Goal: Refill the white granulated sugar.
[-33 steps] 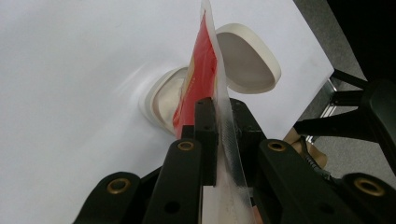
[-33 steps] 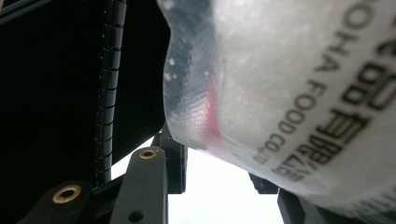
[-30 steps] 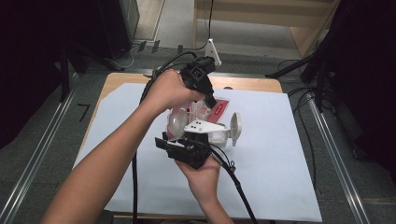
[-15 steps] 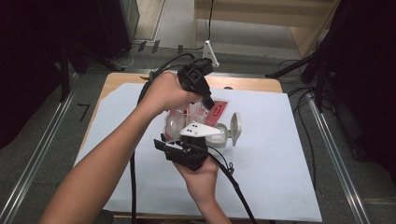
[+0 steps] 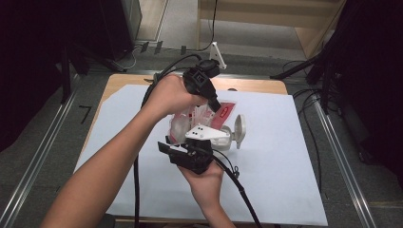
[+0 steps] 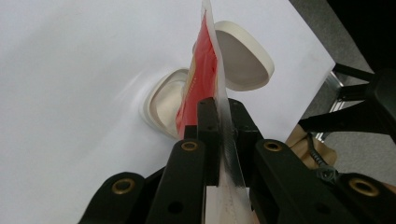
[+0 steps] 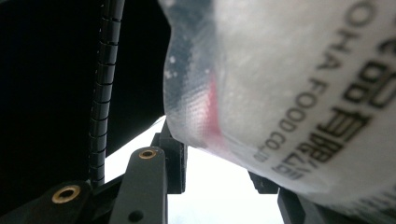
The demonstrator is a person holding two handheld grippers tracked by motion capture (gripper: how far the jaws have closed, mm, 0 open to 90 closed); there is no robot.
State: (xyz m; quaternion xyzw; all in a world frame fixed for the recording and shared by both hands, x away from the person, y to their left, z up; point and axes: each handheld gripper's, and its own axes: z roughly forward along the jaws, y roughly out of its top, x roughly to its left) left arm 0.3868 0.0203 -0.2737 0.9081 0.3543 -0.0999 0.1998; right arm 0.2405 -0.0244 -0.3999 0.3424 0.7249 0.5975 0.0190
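Red packet (image 6: 198,79) clamped edge-on between the left gripper (image 6: 223,135) jaws, pads pressed flat on its clear sealed edge; in the high view the left gripper (image 5: 215,105) points down at the packet (image 5: 222,114) over the middle of the white sheet (image 5: 285,180) that covers the table (image 5: 128,80). Right gripper (image 5: 177,148) sits low, just in front, against a clear plastic bag (image 5: 183,128). In the right gripper view the printed bag (image 7: 289,88) hangs between the parted jaws (contact with the pads not clear, cannot tell if gripped). White lid (image 6: 243,56) and white tub (image 6: 163,107) lie beyond the packet on the sheet.
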